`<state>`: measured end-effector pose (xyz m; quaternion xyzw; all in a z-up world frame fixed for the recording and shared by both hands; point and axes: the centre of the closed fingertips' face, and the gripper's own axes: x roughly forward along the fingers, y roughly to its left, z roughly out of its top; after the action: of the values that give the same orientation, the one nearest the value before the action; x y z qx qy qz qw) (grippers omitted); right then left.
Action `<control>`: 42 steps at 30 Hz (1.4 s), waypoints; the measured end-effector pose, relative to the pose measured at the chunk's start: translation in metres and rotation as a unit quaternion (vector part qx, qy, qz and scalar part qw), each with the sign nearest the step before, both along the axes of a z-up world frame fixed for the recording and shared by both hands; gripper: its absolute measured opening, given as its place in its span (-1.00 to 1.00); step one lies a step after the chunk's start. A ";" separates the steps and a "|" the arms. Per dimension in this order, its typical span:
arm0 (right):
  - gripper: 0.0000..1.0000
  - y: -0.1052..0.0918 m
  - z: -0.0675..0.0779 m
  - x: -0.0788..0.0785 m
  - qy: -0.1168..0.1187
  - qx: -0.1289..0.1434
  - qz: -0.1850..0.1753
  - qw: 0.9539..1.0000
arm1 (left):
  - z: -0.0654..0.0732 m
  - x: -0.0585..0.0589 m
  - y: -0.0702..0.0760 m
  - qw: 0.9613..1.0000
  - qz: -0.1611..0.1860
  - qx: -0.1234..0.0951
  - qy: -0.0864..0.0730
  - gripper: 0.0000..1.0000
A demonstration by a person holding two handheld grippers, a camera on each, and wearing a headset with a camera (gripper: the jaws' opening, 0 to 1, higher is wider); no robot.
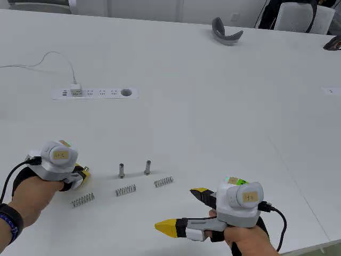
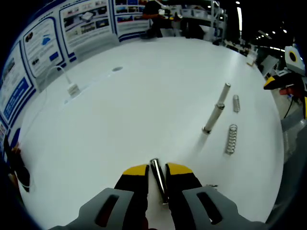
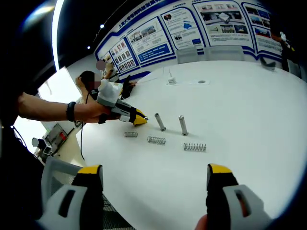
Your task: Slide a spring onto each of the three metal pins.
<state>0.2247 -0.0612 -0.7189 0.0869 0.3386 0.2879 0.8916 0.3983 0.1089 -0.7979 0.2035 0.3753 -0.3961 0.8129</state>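
Two metal pins stand upright on the white table, one (image 1: 121, 170) left of the other (image 1: 147, 167). A third pin (image 2: 157, 178) is clamped between the yellow jaws of my left gripper (image 2: 157, 170), which sits low at the left (image 1: 81, 174). Three springs lie flat in a row in front of the pins: left (image 1: 83, 200), middle (image 1: 126, 190), right (image 1: 163, 181). My right gripper (image 1: 184, 209) is open and holds nothing, near the front edge, right of the springs. In its own view (image 3: 153, 172) the pins (image 3: 159, 122) and springs (image 3: 194, 147) lie ahead.
A white power strip (image 1: 95, 93) with a plugged charger and cable lies further back on the table (image 1: 213, 122). A grey curved object (image 1: 226, 33) rests at the far side, with a chair (image 1: 303, 16) behind it. Poster boards (image 3: 158, 36) line the wall.
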 end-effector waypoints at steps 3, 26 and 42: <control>0.81 -0.001 0.001 0.001 -0.001 0.001 -0.001 1.000 | -0.001 0.001 -0.001 1.000 -0.004 0.009 -0.009 -0.72; 0.81 -0.005 0.005 0.003 -0.005 0.002 -0.008 1.000 | 0.003 -0.002 0.004 0.999 0.032 -0.009 0.031 -0.85; 0.80 -0.007 0.004 -0.001 -0.005 0.001 -0.011 1.000 | 0.025 -0.008 0.018 0.997 0.064 -0.042 0.033 -0.85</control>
<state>0.2236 -0.0680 -0.7152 0.0903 0.3324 0.2785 0.8966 0.3898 0.1271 -0.7733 0.1318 0.3973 -0.3646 0.8318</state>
